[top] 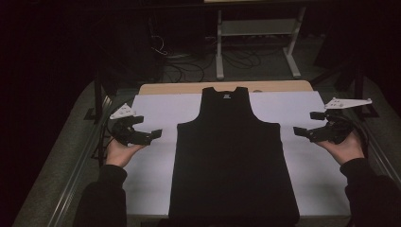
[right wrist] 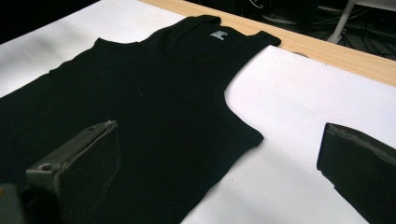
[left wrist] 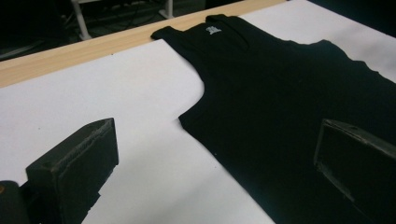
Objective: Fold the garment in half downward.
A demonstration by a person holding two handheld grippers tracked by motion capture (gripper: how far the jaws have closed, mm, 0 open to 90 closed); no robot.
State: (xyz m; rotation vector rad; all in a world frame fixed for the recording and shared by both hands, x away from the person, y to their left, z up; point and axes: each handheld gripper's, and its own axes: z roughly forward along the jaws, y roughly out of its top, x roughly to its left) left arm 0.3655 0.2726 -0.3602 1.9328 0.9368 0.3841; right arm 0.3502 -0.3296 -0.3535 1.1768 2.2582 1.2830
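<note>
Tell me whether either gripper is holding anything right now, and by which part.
Nothing is held. The left gripper and right gripper hover open on either side of the black tank top, touching nothing.

Left hand-held gripper point(left wrist: 212, 161), jaws wide apart, above black tank top point(left wrist: 289, 107) lying flat on white sheet point(left wrist: 93, 93).

The tank top point(top: 234, 156) is looking like matt black cloth. It is lying on a smooth white sheet point(top: 151, 118) over a pale wooden table point(top: 184, 87).

High view looks down, forward; both gripper views low, close, share tank top point(top: 235, 151) neckline
</note>
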